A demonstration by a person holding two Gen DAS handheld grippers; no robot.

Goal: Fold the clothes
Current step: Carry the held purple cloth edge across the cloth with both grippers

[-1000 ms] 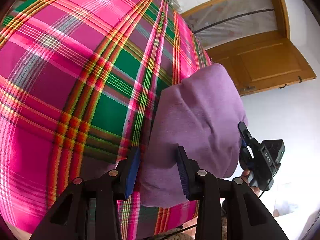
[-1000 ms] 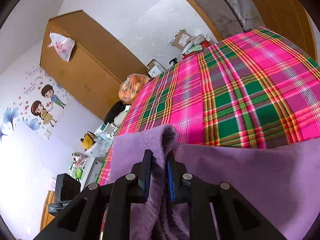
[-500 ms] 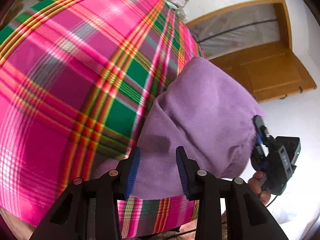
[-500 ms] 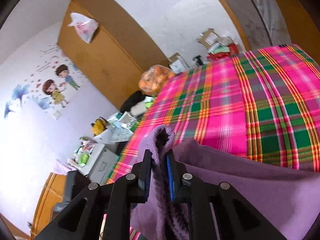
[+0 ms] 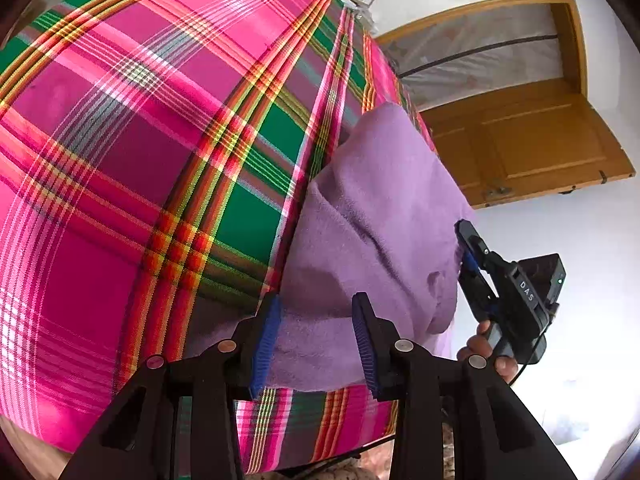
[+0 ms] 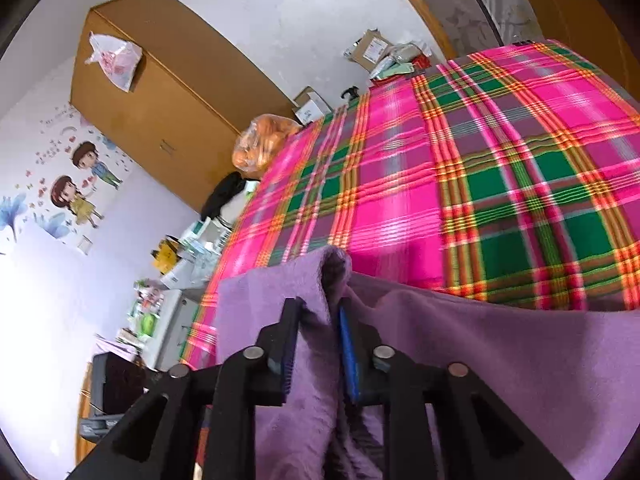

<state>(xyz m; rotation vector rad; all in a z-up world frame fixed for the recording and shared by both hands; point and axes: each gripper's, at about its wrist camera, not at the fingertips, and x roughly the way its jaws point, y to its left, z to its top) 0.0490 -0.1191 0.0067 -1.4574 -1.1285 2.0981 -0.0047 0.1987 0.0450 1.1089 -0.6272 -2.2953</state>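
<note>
Pinching a raised fold of the purple cloth (image 6: pixel 500 360), our right tongs (image 6: pixel 316 344) hold it over the plaid bed (image 6: pixel 460 184). Our left tongs (image 5: pixel 314 340) gape wide above the cloth's near edge, gripping nothing.

Before me spreads a pink, green and orange plaid bedspread (image 6: pixel 500 168). Far left stands a tall brown wooden wardrobe (image 6: pixel 168 92) against the white plaster wall (image 6: pixel 312 8), with cartoon children wall stickers (image 6: pixel 80 184) nearer. To my right hangs an open brown wooden door (image 5: pixel 536 144).
</note>
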